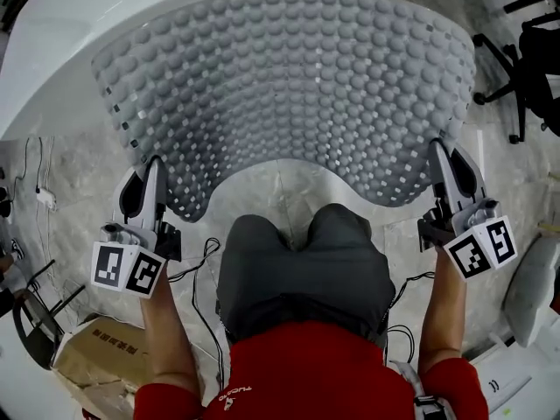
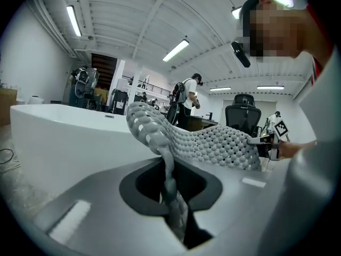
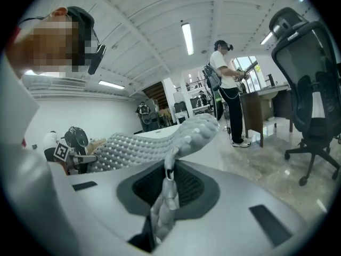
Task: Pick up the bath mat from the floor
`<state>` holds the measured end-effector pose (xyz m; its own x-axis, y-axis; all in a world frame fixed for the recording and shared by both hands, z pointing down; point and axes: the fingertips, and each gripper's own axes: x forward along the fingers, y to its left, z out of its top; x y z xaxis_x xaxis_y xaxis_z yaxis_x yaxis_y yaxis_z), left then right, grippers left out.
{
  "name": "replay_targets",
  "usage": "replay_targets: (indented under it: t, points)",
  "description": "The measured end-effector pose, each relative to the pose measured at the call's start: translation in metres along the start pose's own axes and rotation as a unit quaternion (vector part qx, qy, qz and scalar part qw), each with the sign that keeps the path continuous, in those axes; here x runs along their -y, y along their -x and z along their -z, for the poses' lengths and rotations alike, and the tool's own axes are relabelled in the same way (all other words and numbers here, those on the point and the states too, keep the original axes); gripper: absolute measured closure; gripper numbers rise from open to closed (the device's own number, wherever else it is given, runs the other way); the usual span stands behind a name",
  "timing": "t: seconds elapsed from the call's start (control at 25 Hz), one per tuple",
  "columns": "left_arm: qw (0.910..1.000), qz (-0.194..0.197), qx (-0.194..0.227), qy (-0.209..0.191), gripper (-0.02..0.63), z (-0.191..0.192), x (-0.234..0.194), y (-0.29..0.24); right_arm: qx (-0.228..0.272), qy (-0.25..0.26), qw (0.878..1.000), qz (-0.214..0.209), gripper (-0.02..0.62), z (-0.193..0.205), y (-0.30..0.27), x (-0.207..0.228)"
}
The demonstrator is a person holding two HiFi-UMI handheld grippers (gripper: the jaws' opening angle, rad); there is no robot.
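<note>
Left gripper (image 1: 155, 163) and right gripper (image 1: 438, 147), each tight on a bath mat (image 1: 289, 86) corner.

1 bath mat (image 1: 289, 86), 2 grippers (image 1: 156, 161) (image 1: 436, 145), 1 bathtub (image 1: 52, 59), 1 cardboard box (image 1: 96, 353)

Bath mat (image 1: 289, 86): pale grey and flexible, covered in rounded studs with small holes between them. You hold it spread wide off the floor, its two near corners pinched in your left gripper (image 1: 154, 171) and right gripper (image 1: 440, 154). The near edge sags in an arc. The far part extends over the white bathtub (image 1: 52, 51) (contact unclear).
</note>
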<state>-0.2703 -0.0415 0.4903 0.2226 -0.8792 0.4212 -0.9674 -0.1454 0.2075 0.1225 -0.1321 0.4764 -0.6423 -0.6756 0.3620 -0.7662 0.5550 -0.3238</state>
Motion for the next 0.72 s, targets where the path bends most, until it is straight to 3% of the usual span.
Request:
replay_targets:
  t: [0.16,0.4,0.44,0.56,0.64,0.72]
  points:
    - [0.9999,0.007,0.009,0.013,0.565,0.002,0.005,-0.005,-0.003,0.005,1.0,0.004,0.554,-0.007,-0.001,0.0]
    - [0.9979,-0.014,-0.063,0.001,0.565,-0.012,-0.001,0.024,-0.035,-0.081,0.996,-0.011,0.554,0.02,-0.002,-0.014]
    - [0.9987,-0.01,-0.049,0.012,0.565,-0.007,-0.004,0.022,-0.033,-0.065,0.997,-0.009,0.554,0.014,-0.003,-0.015]
    - [0.9952,0.015,0.047,0.085,0.565,0.025,0.003,-0.007,-0.027,0.048,0.998,0.006,0.554,-0.037,-0.004,-0.007]
    - [0.9938,0.022,0.057,0.092,0.565,0.027,-0.005,0.004,-0.023,0.054,0.998,0.008,0.554,-0.039,-0.002,-0.023]
    - [0.9959,0.028,0.05,0.069,0.565,0.015,-0.015,0.012,-0.005,0.028,1.0,0.011,0.554,-0.027,0.0,-0.034]
